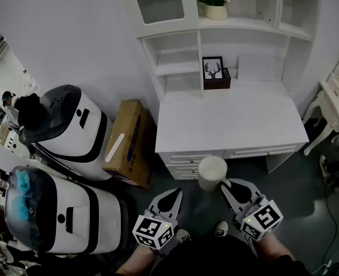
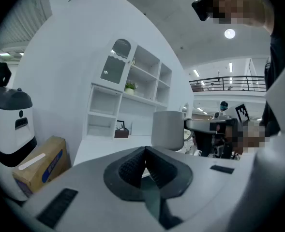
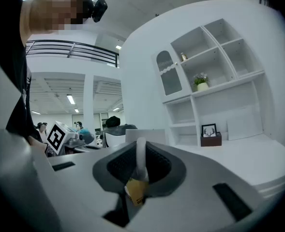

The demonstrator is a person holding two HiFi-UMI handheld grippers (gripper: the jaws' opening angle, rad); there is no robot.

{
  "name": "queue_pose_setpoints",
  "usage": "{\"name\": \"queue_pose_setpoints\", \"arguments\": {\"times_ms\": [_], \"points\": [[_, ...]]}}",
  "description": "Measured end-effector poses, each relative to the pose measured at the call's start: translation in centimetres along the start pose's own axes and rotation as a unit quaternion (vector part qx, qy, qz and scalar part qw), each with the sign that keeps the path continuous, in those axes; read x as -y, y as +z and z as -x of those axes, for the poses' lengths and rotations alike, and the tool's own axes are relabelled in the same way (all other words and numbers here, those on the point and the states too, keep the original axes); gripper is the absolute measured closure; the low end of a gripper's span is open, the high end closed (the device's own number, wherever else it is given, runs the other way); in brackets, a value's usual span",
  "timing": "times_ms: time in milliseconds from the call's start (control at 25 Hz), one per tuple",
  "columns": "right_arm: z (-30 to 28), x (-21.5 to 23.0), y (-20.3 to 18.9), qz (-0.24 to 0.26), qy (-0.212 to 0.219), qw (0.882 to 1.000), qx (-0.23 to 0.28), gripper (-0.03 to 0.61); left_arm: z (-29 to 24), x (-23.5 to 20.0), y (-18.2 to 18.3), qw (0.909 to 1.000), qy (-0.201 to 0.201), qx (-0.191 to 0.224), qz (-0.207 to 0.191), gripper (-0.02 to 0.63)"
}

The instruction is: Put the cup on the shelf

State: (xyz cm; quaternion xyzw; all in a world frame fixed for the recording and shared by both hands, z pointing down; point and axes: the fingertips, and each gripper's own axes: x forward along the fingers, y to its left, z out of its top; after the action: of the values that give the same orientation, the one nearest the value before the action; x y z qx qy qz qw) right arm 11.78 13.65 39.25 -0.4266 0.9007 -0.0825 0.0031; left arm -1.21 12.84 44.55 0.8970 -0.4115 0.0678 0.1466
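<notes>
Right gripper [image 1: 232, 187] is clamping the cup [image 1: 212, 172] by its thin handle [image 3: 140, 159], with the body hanging just ahead of the jaws. Left gripper [image 1: 170, 199], alongside, is sitting closed and empty. Likely hazards: the cup pivoting about the handle, or clipping the desk [image 1: 232, 122] edge ahead, short of the shelf [image 1: 178, 68] beyond.

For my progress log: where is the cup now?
In the head view, the cup is lower centre, held by its handle in the right gripper, before the desk drawers.

To the left stand a far white machine [image 1: 71, 128] and a near white machine [image 1: 60, 217], with a cardboard box [image 1: 129, 142] just beside the far one. Farther right are a deer picture [image 1: 213, 69] and a potted plant [image 1: 215, 2].
</notes>
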Motion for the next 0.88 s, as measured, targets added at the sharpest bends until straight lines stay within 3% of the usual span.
{"name": "queue_pose_setpoints", "arguments": {"times_ms": [880], "points": [[-0.54,-0.95,-0.03,0.003,0.002,1.000,0.005,0.549,0.88,-0.63,-0.18,1.0000,0.000,-0.002,0.002,0.609]]}}
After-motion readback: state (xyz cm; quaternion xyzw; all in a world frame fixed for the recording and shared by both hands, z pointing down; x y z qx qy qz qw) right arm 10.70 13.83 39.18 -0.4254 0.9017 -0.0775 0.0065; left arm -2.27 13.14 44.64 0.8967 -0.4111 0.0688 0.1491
